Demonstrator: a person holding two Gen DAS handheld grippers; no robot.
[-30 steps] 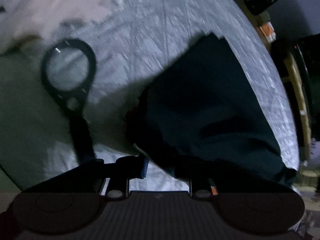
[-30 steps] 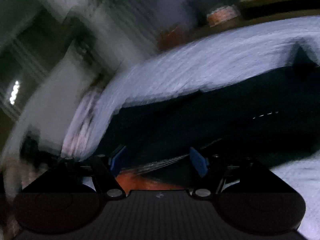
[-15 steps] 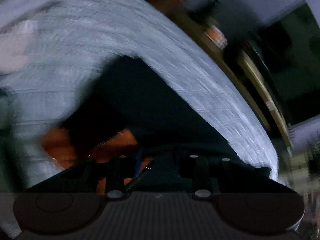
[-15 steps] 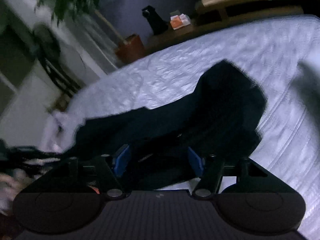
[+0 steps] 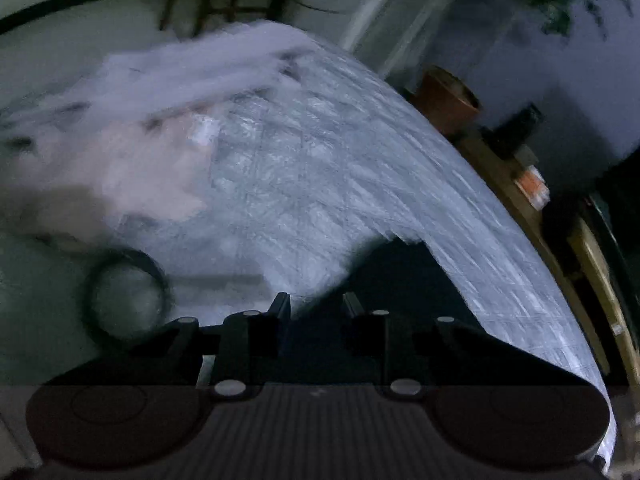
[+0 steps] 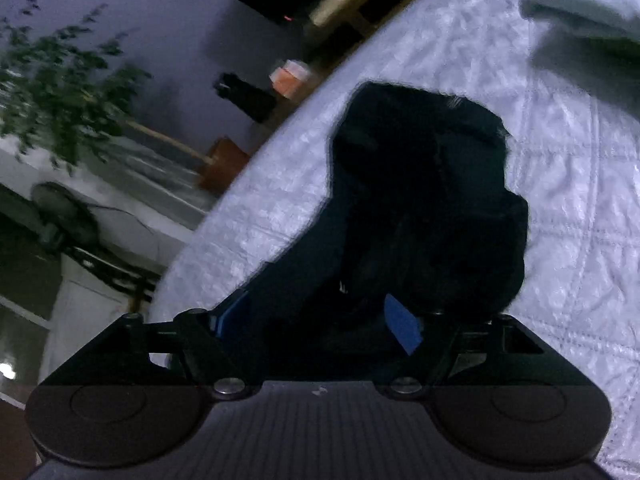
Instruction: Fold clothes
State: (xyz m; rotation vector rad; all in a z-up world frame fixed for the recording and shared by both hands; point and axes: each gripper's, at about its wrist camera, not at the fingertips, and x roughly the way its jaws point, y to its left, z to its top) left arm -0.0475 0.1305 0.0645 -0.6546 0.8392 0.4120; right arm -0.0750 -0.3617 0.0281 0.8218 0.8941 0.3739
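Observation:
A dark navy garment lies bunched on the white quilted bed. In the left wrist view its edge runs between the fingers of my left gripper, which stand close together on the cloth. The right wrist view shows the same garment as a crumpled heap stretching away from my right gripper. That gripper's blue pads stand wide apart, with a fold of the cloth lying loosely between them.
A pale pink and white pile of clothes lies at the bed's far left, with a black ring-shaped object near it. A terracotta pot and a wooden shelf border the bed. A grey-green cloth lies at the upper right.
Both grippers swung quickly and the views are blurred. The left gripper's fingers have come closer together on the garment's edge. The right view turned and the garment now lies heaped ahead.

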